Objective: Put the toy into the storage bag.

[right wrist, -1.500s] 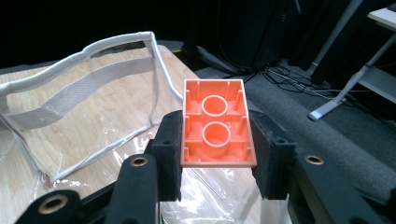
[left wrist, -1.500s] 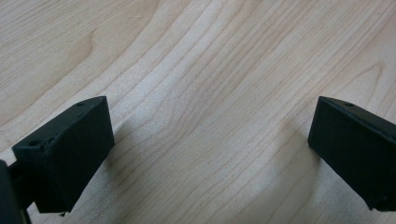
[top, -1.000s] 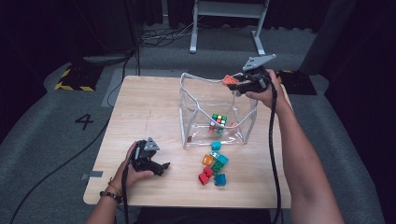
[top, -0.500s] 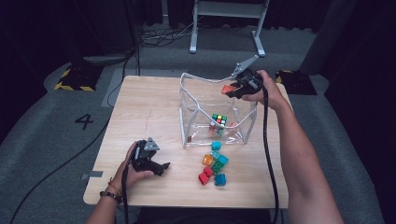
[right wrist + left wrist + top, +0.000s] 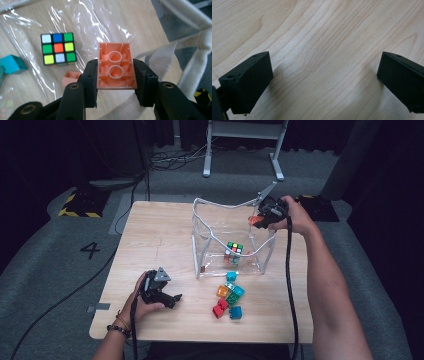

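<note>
Two black jaws of the right gripper (image 5: 115, 75) clamp an orange brick (image 5: 115, 66), hollow underside up, centre frame, above the clear bag (image 5: 215, 227). Bag film glares, blurring a second orange brick (image 5: 71, 76) lying inside, lower left of the puzzle cube (image 5: 58, 48). Left gripper (image 5: 322, 80) jaws stand wide, empty, cut off by the bottom edge, resting on the table (image 5: 160, 235). Since a second ago the right gripper has shifted slightly left over the bag's rim; left unmoved. Loose coloured bricks (image 5: 227, 297) sit below the bag. Pale wood tabletop; grey carpet, dark surrounds.
</note>
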### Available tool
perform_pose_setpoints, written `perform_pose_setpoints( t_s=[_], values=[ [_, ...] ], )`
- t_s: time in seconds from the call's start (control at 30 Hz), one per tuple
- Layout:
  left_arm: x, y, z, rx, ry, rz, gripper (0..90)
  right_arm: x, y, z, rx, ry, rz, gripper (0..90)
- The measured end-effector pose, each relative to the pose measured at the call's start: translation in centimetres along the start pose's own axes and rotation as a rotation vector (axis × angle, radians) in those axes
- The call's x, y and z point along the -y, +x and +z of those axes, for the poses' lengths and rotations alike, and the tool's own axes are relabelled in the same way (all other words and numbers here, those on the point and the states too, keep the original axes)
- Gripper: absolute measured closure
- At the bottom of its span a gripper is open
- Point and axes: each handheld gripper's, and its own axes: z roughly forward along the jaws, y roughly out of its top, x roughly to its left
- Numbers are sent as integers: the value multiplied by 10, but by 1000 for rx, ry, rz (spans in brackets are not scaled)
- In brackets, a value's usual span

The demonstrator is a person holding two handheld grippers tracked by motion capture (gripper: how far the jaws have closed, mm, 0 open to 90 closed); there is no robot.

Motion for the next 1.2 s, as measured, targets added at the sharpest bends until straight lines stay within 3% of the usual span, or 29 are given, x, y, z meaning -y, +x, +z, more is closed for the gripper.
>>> perform_pose_setpoints(
  t_s=[0.2, 0.4, 0.6, 0.73, 0.87, 0.97, 1.2],
  values=[
    [0, 0, 0, 0, 0, 0, 4, 5, -2, -3, 7, 18, -2, 589],
    [0, 0, 0, 0, -1, 0, 4, 7, 0, -5, 9, -2, 2, 562],
    [0, 0, 0, 0, 0, 0, 4, 13, 4, -10, -27, -116, 34, 543],
    [0, 0, 0, 0, 0, 0, 4, 17, 8, -16, -22, -189, 36, 513],
    [0, 0, 0, 0, 0, 0, 4, 23, 18, -25, -5, -251, 63, 485],
    [0, 0, 0, 0, 0, 0, 4, 29, 20, -33, 16, -346, 97, 483],
    [0, 0, 0, 0, 0, 0, 4, 45, 28, -54, 64, -475, 169, 438]
  ],
)
